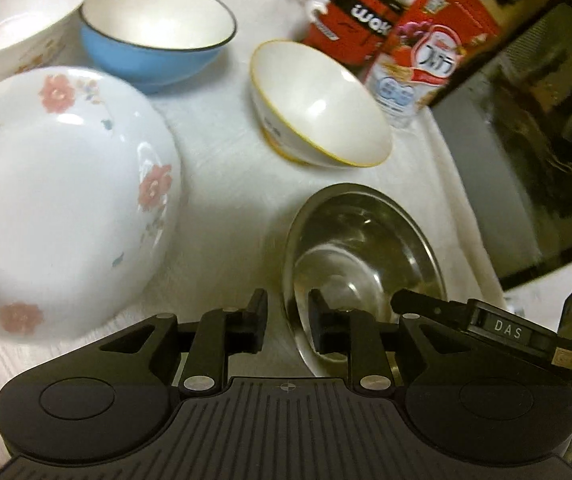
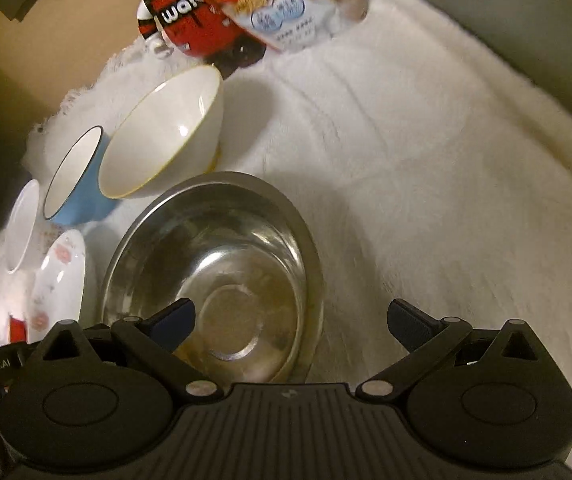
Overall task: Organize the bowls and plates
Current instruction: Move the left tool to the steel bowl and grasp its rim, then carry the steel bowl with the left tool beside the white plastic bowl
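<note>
A: How far along are you?

B: Hardly started. No bowls are stacked. The metal bowl (image 2: 214, 272) sits alone at 6 o'clock, the yellow-rimmed bowl (image 2: 166, 136) at 12.

A: Your tools?

B: Left tool (image 1: 286, 320): slightly apart, straddling the metal rim, not pressing. Right tool (image 2: 291, 320): wide apart, empty.

left gripper (image 1: 286, 320) narrowly parted, right gripper (image 2: 291, 322) wide

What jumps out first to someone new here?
The shiny round steel bowl sits empty on the white fluffy cloth, right ahead of both tools. Left of it lies a big white floral plate, and behind stand a blue bowl and a yellow-rimmed white bowl.
</note>
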`<action>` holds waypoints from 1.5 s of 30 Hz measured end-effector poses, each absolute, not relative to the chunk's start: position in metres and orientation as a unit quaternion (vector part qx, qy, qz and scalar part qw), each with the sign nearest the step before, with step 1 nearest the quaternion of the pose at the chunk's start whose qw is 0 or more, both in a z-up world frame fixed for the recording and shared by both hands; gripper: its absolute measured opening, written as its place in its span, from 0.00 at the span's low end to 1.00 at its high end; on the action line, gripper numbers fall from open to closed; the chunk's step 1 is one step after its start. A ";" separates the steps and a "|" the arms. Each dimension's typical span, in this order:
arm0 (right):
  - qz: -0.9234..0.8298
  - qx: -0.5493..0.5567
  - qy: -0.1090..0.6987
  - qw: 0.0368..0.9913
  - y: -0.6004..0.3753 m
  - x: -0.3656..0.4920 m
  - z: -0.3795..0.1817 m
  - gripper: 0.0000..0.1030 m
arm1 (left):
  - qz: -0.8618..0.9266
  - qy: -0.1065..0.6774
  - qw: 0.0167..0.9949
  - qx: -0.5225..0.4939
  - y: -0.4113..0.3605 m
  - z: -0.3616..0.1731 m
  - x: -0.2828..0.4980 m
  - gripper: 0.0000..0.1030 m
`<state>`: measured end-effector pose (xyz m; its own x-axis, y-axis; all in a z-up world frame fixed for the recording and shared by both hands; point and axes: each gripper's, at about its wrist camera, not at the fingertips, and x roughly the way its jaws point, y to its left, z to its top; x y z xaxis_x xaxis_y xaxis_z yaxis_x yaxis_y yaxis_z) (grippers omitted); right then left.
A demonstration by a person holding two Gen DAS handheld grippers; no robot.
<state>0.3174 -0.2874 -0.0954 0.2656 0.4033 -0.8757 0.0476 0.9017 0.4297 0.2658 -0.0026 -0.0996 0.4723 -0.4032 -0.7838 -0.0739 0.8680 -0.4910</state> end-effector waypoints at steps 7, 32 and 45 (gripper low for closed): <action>0.160 0.148 0.604 0.766 -0.284 0.325 -0.102 1.00 | -0.082 0.524 0.815 -0.235 -0.019 -0.109 0.273 0.23; 0.165 0.063 0.538 0.824 -0.269 0.341 -0.087 0.48 | -0.115 0.548 0.803 -0.203 -0.029 -0.118 0.292 0.13; 0.203 0.062 0.525 0.824 -0.250 0.330 -0.061 0.45 | -0.088 0.500 0.839 -0.194 -0.008 -0.085 0.258 0.14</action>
